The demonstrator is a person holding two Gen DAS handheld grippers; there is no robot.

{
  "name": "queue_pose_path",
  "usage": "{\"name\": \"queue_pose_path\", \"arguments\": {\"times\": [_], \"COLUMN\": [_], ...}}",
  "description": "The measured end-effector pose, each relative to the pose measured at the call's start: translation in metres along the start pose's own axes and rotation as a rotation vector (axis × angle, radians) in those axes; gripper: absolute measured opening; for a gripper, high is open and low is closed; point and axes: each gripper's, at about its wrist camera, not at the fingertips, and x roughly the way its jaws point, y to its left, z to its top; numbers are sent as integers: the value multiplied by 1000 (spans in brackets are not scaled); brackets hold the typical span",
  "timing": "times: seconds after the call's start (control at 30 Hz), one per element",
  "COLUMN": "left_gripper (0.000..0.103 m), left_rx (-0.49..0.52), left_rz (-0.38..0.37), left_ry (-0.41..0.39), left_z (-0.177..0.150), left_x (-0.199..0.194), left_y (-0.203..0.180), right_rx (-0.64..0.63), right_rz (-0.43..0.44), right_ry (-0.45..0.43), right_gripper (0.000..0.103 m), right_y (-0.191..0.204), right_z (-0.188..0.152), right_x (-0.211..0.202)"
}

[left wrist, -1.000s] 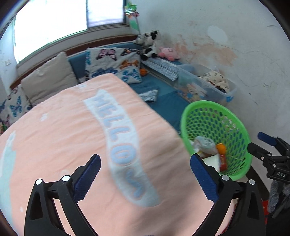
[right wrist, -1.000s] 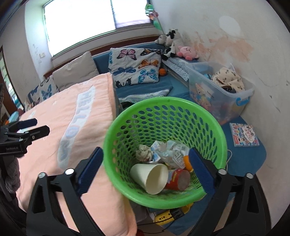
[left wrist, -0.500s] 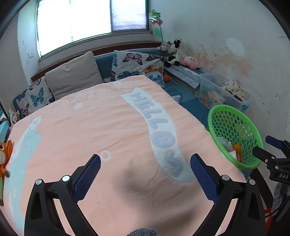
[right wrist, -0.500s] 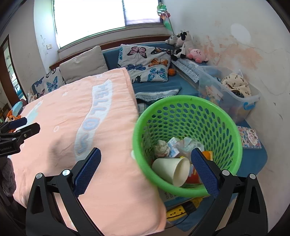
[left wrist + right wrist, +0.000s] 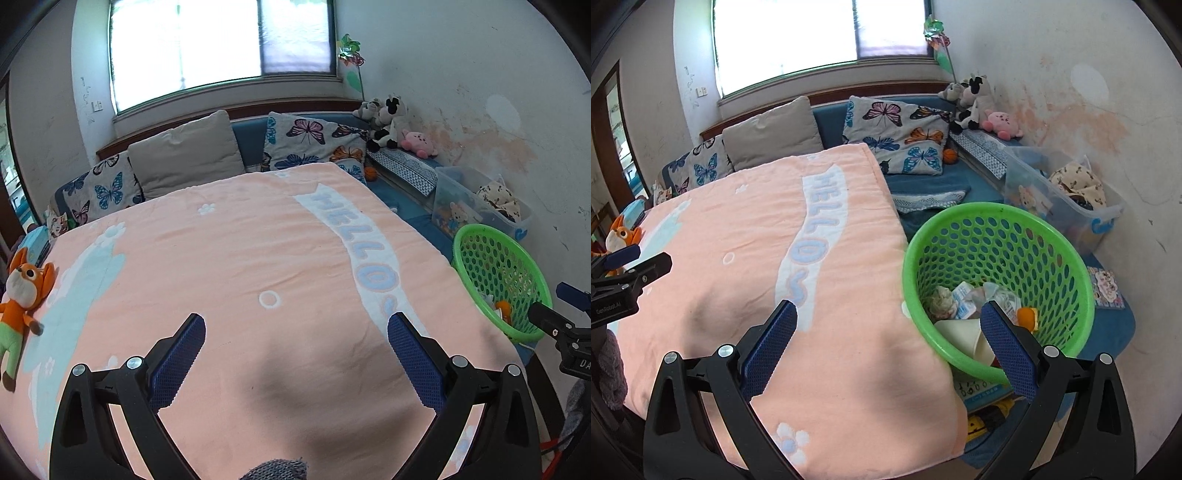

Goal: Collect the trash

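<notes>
Listing our green basket [image 5: 997, 236] beside the pink blanket [image 5: 775, 258]: paper cup [image 5: 964, 334] and wrappers [image 5: 975, 295] inside, light, crushable. We hold left gripper [image 5: 295, 345] and right gripper [image 5: 888, 332] spread, empty; the stiff rim suits gripping.

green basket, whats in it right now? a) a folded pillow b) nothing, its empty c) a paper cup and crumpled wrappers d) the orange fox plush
c: the right wrist view shows the green basket holding a paper cup lying on its side, with crumpled wrappers behind it; the fox plush lies on the pink blanket instead.
</notes>
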Motion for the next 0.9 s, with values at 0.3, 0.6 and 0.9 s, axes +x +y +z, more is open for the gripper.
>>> {"name": "queue_pose_path", "arguments": {"times": [0.3,0.6,0.9], "left_gripper": [96,96,96], "left_rx": [6,-27,-64], "left_rz": [22,70,120], "left_ry": [-3,7,-21], "left_z": [-10,-21,-22], "left_x": [-2,-7,-17], "left_y": [-4,7,18], "right_rx": [1,-39,-88], "right_rz": [2,53,95], "right_ry": [18,19,-5], "right_gripper": [99,99,99], "right_y": [5,22,35], "right_z": [-9,-8,-9], "right_x": [-2,2,3]}}
